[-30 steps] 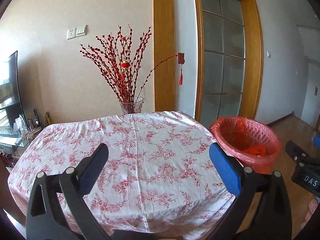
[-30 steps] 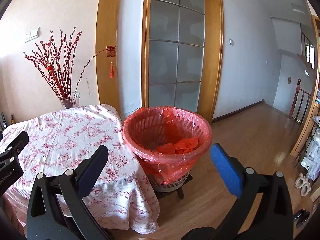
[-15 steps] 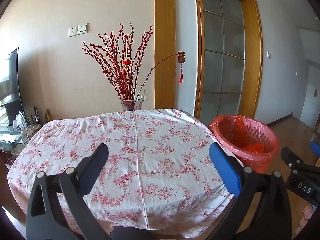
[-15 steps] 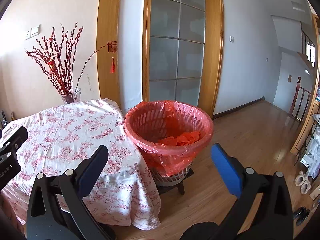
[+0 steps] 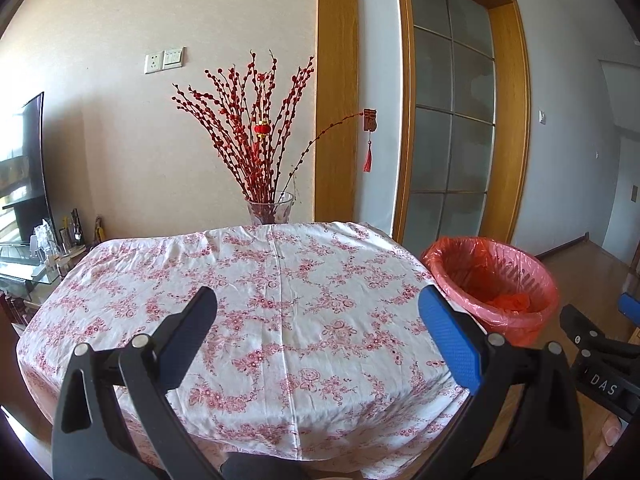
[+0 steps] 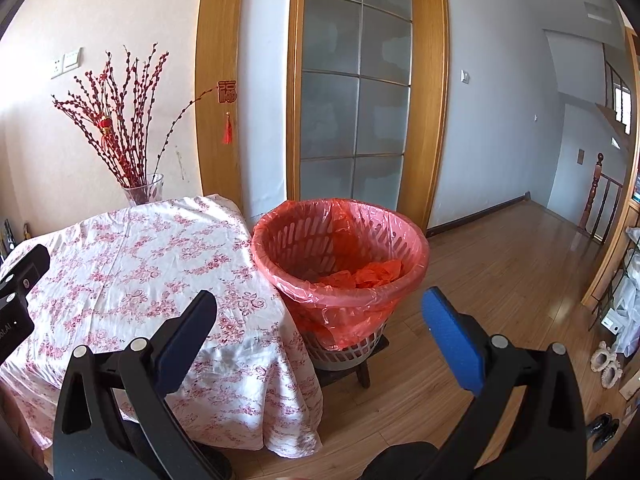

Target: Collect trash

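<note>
A waste basket point(image 6: 340, 256) lined with a red plastic bag stands on a low stool right of the table, with crumpled red plastic inside; it also shows in the left wrist view as the basket point(image 5: 492, 276). The table point(image 5: 260, 300) wears a white cloth with red flowers and I see no loose trash on it. My left gripper point(image 5: 318, 338) hovers open above the table's near edge, holding nothing. My right gripper point(image 6: 320, 336) is open and empty, in front of the basket and a little above its rim.
A glass vase point(image 5: 270, 210) of red berry branches stands at the table's far edge. Behind are a wood-framed glass door point(image 6: 356, 100) and a wall. Wooden floor point(image 6: 500, 280) stretches to the right; shoes point(image 6: 606, 364) lie at the far right. A TV point(image 5: 22, 168) sits left.
Both grippers have drawn back and risen, so the table and basket look smaller and farther away. Both stay open and empty.
</note>
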### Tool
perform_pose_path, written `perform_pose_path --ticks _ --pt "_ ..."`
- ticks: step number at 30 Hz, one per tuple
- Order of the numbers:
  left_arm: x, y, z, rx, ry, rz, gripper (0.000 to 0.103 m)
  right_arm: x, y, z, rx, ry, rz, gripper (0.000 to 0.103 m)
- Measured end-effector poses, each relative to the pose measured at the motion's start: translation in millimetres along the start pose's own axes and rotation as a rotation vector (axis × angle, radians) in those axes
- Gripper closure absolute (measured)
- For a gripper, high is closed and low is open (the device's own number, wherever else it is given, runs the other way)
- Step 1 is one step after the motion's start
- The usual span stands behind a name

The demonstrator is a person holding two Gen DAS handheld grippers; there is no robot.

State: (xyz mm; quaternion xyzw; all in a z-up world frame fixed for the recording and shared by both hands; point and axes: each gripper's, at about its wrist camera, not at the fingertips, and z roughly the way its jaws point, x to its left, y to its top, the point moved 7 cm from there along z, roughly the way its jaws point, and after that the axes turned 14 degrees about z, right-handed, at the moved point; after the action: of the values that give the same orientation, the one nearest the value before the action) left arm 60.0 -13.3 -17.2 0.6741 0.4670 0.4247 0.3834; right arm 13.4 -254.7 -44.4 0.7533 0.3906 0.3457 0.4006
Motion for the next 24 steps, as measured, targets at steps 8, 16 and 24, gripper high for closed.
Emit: perform_pose_path --ticks 8,16,24 --pt "0.9 0.4 -0.1 0.001 0.001 -0.003 0.004 0.0 -1.8 0.0 0.005 0.006 -0.001 0.002" --pt "1.6 -1.1 0.8 0.007 0.002 -0.006 0.004 -0.9 -2.6 1.7 0.013 0.010 -0.001 0.002" --pt "1.5 -1.6 1.2 0.008 0.004 -0.006 0.004 -0.9 -2.7 1.8 0.012 0.008 -0.002 0.002"
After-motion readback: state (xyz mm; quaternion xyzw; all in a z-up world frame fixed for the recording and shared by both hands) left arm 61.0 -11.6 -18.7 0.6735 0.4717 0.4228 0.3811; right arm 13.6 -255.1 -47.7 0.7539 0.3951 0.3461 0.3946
